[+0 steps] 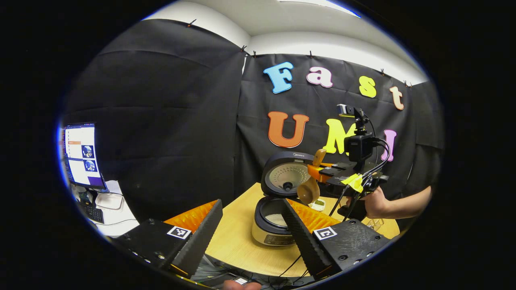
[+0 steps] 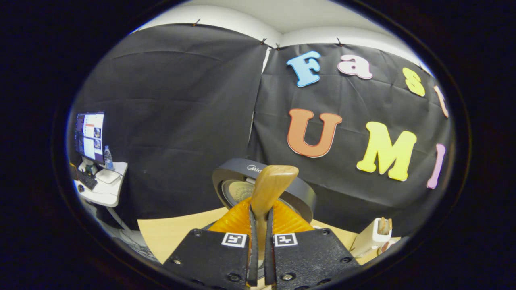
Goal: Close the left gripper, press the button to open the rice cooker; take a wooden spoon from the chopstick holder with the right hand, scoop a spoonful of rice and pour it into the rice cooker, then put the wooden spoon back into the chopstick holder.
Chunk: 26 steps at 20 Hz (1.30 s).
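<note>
On a round wooden tabletop (image 1: 238,241), a rice cooker (image 1: 274,225) stands open near the far edge, its lid (image 1: 287,174) raised upright and white rice (image 1: 276,219) lying in the pot. The left tongs (image 1: 252,229) hang wide open and empty in front of the cooker. The right tongs (image 2: 261,241), held by a hand (image 1: 377,203), are clamped on the handle of a wooden spoon (image 2: 268,193), whose bowl (image 1: 308,191) hangs above the open pot. A pale chopstick holder (image 2: 373,237) stands near the tabletop's right edge.
</note>
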Available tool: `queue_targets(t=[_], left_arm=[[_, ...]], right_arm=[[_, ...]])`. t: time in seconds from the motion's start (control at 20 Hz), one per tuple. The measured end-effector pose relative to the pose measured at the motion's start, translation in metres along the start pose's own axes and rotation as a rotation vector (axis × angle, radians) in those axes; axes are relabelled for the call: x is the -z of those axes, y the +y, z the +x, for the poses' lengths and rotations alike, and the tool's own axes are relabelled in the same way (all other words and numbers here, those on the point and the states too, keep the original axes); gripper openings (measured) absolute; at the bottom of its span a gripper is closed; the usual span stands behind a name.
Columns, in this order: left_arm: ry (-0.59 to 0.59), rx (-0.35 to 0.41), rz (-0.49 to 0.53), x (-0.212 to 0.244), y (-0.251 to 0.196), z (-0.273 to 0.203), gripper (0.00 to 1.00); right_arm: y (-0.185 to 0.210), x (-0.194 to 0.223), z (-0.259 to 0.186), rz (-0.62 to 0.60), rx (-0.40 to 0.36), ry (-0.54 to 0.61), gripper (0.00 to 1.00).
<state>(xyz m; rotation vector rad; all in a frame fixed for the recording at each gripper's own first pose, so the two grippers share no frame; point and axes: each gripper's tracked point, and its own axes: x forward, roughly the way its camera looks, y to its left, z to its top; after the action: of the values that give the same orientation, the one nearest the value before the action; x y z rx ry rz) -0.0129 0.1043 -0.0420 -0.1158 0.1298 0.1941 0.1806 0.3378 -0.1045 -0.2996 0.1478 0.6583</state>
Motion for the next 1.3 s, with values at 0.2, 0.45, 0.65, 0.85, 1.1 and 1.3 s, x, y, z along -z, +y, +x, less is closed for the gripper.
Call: queue_targets(t=[0.2,0.45,0.65,0.85,1.1,1.3], left_arm=[[-0.009,0.017,0.003,-0.005,-0.008,0.006,0.95],[-0.015,0.065,0.004,-0.01,-0.03,0.024,0.95],[-0.015,0.127,0.018,-0.011,-0.054,0.04,0.95],[0.002,0.198,0.046,-0.011,-0.08,0.055,0.95],[0.009,0.267,0.053,-0.013,-0.111,0.074,0.95],[0.01,0.299,0.058,-0.016,-0.136,0.084,0.95]], right_arm=[[-0.015,-0.017,-0.021,0.104,-0.003,-0.009,0.12],[-0.054,-0.035,-0.058,0.248,0.03,-0.018,0.12],[-0.101,-0.042,-0.097,0.345,0.09,-0.028,0.12],[-0.159,-0.031,-0.138,0.457,0.192,-0.029,0.12],[-0.239,0.002,-0.194,0.522,0.377,-0.023,0.12],[-0.289,0.043,-0.232,0.557,0.501,0.012,0.12]])
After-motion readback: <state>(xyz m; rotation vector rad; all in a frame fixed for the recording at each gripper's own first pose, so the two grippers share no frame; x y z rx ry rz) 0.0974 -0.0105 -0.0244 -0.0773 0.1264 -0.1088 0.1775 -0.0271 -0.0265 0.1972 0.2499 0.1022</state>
